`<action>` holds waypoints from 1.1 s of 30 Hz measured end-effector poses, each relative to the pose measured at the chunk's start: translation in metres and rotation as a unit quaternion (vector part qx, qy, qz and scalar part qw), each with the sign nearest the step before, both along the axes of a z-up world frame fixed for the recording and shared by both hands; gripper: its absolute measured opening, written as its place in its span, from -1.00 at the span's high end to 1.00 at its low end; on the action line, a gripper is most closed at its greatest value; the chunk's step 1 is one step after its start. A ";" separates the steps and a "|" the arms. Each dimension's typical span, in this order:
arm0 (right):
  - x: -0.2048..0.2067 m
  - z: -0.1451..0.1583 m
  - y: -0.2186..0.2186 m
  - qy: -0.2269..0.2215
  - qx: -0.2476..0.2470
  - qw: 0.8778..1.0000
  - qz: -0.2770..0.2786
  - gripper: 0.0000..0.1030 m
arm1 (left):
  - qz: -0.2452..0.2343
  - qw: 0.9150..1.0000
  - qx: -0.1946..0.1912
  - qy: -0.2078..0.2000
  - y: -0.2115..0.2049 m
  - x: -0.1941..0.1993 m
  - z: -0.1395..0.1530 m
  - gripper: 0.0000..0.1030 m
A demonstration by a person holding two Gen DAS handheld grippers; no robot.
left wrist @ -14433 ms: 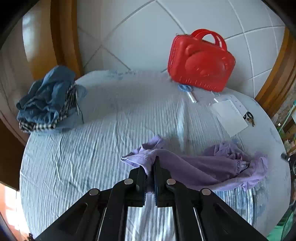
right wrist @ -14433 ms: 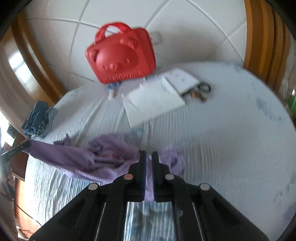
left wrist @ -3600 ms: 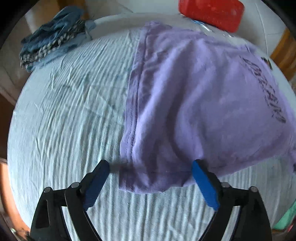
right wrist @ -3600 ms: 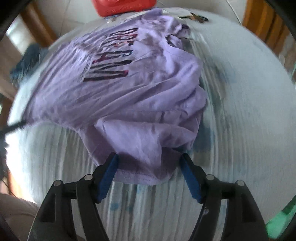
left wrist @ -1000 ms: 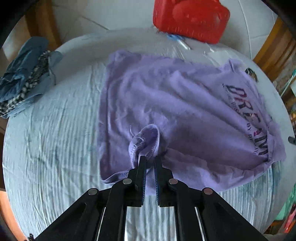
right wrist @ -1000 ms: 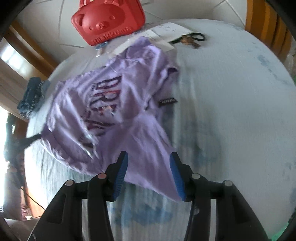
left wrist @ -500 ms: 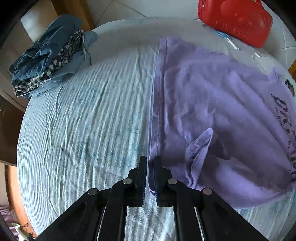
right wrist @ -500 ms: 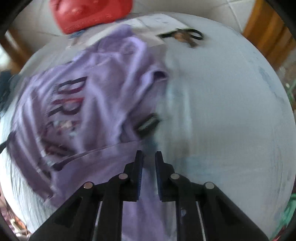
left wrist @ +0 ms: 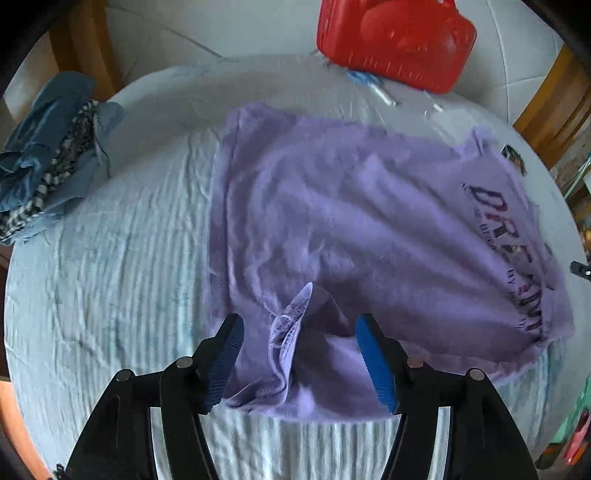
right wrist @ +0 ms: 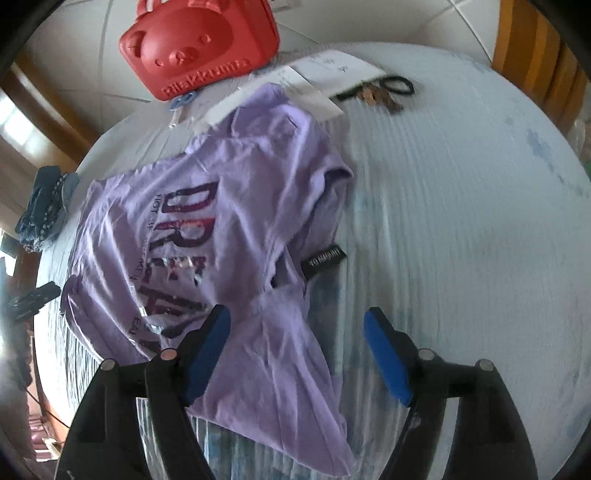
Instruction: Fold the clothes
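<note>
1. Tablecloth (left wrist: 110,295): pale blue-white ribbed fabric, wrinkled, covering a round table; faint blue stains on its right part in the right wrist view.
2. Lilac short-sleeved T-shirt with dark "DREAM" print (left wrist: 369,221) lies spread print-up on the cloth, creased; one corner is flipped up into a small peak near the left gripper.
3. Left gripper (left wrist: 299,354), black with blue pads, is spread wide just above the shirt's near edge, holding nothing; the flipped-up corner sits between its fingers.
4. Right gripper (right wrist: 297,354) is also spread wide, empty, over a shirt flap that trails toward the camera; its left finger (right wrist: 207,347) overlaps the fabric, its right finger is over bare cloth.
5. Black neck label (right wrist: 323,260) shows at the shirt's collar opening.
6. Red plastic bear-face case with handle (right wrist: 199,44) stands at the far table edge, beyond the shirt.
7. White papers (right wrist: 314,81) lie just past the shirt's far sleeve; the shirt overlaps them.
8. Keys on a black loop (right wrist: 380,92) lie beside the papers.
9. Pile of blue denim and checked clothes (left wrist: 48,155) sits at the left table edge, well apart from the shirt.
10. Room: white tiled floor (left wrist: 221,29) and orange-brown wooden frames (right wrist: 535,48) around the table.
</note>
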State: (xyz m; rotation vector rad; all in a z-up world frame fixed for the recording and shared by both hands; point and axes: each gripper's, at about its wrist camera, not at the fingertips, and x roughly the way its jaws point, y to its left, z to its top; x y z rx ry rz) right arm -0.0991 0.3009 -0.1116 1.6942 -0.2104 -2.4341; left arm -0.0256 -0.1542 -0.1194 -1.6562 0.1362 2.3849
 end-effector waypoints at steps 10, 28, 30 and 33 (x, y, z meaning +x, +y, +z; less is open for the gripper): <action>0.000 -0.023 -0.008 -0.019 -0.025 0.999 0.007 -0.17 | -0.017 0.999 -0.048 0.004 0.025 0.011 -0.019 0.80; -0.010 0.025 -0.001 0.048 -0.035 0.998 -0.012 0.84 | 0.039 0.998 0.011 0.040 -0.001 -0.029 0.029 0.64; 0.005 0.030 -0.003 0.048 -0.025 0.999 -0.001 0.36 | 0.042 0.998 0.019 0.052 -0.010 -0.021 0.039 0.21; 0.038 0.029 0.001 0.036 -0.025 0.999 -0.001 -0.47 | 0.062 0.996 0.014 0.064 -0.035 -0.003 0.046 -0.27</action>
